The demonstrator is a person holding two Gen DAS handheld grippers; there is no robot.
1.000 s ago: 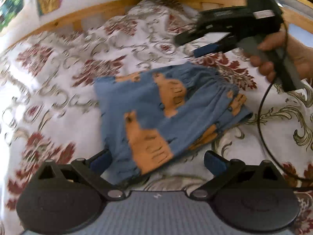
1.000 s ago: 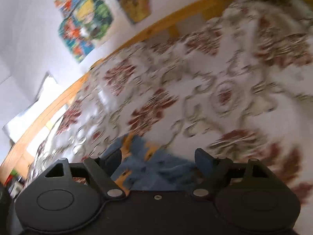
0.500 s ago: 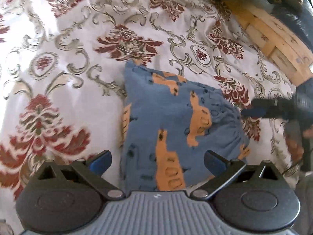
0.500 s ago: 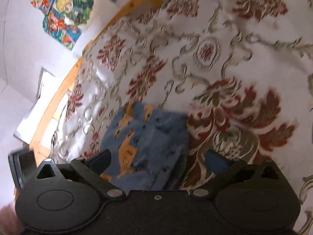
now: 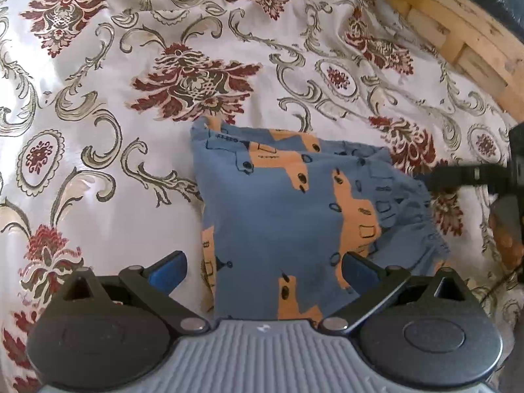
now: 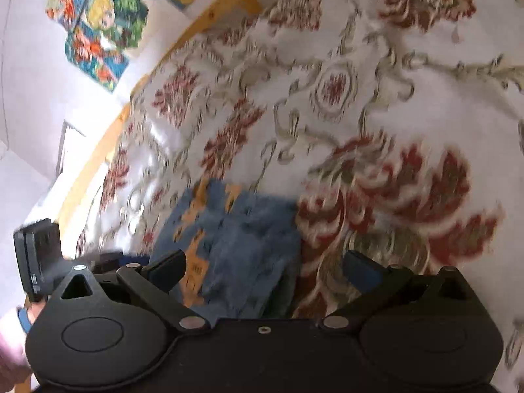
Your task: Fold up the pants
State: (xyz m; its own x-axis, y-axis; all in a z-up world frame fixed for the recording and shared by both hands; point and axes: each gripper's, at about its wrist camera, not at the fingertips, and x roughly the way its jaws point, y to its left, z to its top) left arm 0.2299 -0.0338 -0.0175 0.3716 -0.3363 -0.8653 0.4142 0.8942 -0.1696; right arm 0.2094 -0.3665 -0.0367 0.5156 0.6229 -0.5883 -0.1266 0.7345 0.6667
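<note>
Folded pants (image 5: 288, 216) lie in a compact blue-and-orange bundle on a floral bed (image 5: 98, 170); the left claw (image 5: 263, 267) hangs directly over the near edge, wide open and empty, the bundle's long axis running away from it; the right claw (image 6: 263, 267), equally spread and empty, sits at the gathered waistband side, pants (image 6: 229, 245) under its left finger; the left looks nearer the centre; a wooden frame (image 5: 458, 29) borders the bed; bright pictures (image 6: 98, 26) hang on a white wall.

A bed's floral bedspread (image 5: 98, 170) carries the folded blue pants (image 5: 288, 216), seemingly lying flat.
</note>
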